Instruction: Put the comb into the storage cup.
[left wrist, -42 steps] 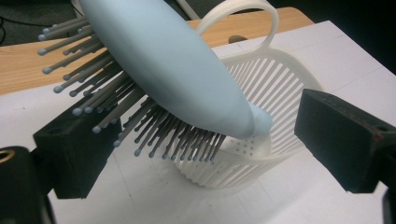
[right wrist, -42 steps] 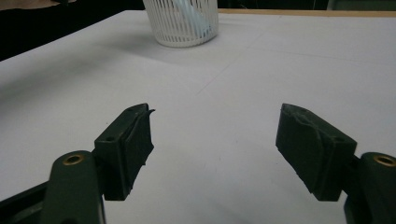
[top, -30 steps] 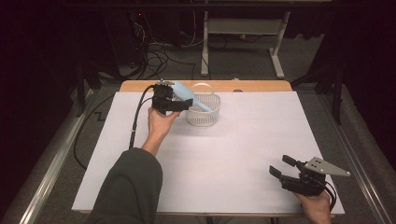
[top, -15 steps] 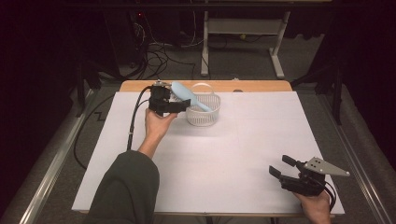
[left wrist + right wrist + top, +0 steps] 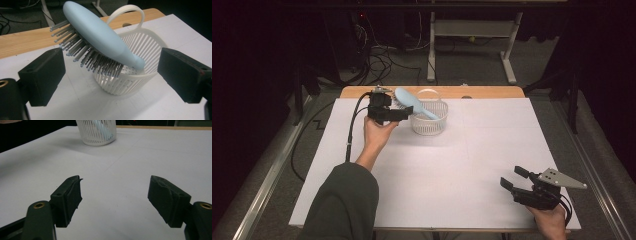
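A light blue hairbrush (image 5: 414, 102) (image 5: 100, 32) leans in a white slatted basket (image 5: 429, 122) (image 5: 140, 80) at the table's far middle. Its handle is down inside and its bristled head sticks out over the left rim. My left gripper (image 5: 401, 110) (image 5: 111, 75) is just left of the basket and open; its jaws stand wide on either side of the brush without touching it. My right gripper (image 5: 511, 177) (image 5: 115, 195) is at the near right corner, open over the bare white sheet with nothing between its jaws. The basket (image 5: 96, 132) stands far ahead of it.
A white sheet (image 5: 462, 165) covers the table, with a strip of wood (image 5: 362, 92) showing along the far edge. The left gripper's cable (image 5: 352, 130) trails toward the left edge. Metal desk legs (image 5: 509, 65) and loose cables lie on the dark floor beyond.
My left gripper has drawn back a little to the left and toward the person. The brush stays leaning in the basket. The right gripper has not moved.
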A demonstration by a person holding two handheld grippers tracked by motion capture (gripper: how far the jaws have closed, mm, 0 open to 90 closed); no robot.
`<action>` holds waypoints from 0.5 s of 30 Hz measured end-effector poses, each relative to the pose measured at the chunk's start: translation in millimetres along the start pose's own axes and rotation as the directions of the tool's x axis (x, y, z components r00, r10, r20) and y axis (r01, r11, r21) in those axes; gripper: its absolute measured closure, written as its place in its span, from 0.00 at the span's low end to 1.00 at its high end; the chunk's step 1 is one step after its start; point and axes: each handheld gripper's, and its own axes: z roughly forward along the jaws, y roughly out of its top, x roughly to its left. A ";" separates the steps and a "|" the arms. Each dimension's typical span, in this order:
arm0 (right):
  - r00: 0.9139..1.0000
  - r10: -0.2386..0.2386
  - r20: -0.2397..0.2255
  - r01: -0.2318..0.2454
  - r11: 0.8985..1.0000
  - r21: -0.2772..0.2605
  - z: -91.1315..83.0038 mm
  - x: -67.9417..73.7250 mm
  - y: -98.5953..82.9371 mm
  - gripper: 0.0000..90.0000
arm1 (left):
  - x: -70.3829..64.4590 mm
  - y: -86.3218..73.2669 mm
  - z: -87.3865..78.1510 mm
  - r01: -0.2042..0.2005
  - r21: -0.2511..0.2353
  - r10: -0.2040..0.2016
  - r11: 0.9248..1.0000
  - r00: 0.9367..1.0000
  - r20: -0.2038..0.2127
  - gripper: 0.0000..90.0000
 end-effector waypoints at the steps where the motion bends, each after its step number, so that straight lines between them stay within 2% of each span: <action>1: 1.000 0.001 0.001 -0.001 1.000 -0.005 -0.4 0.2 0.1 0.30 | 0.2 0.0 -0.5 0.003 -0.001 -0.003 1.000 1.000 0.004 0.08; 15: 1.000 -0.006 0.006 0.007 1.000 -0.014 -1.4 0.7 0.6 0.30 | 0.5 -1.8 -12.8 0.001 -0.019 0.000 1.000 1.000 0.027 0.08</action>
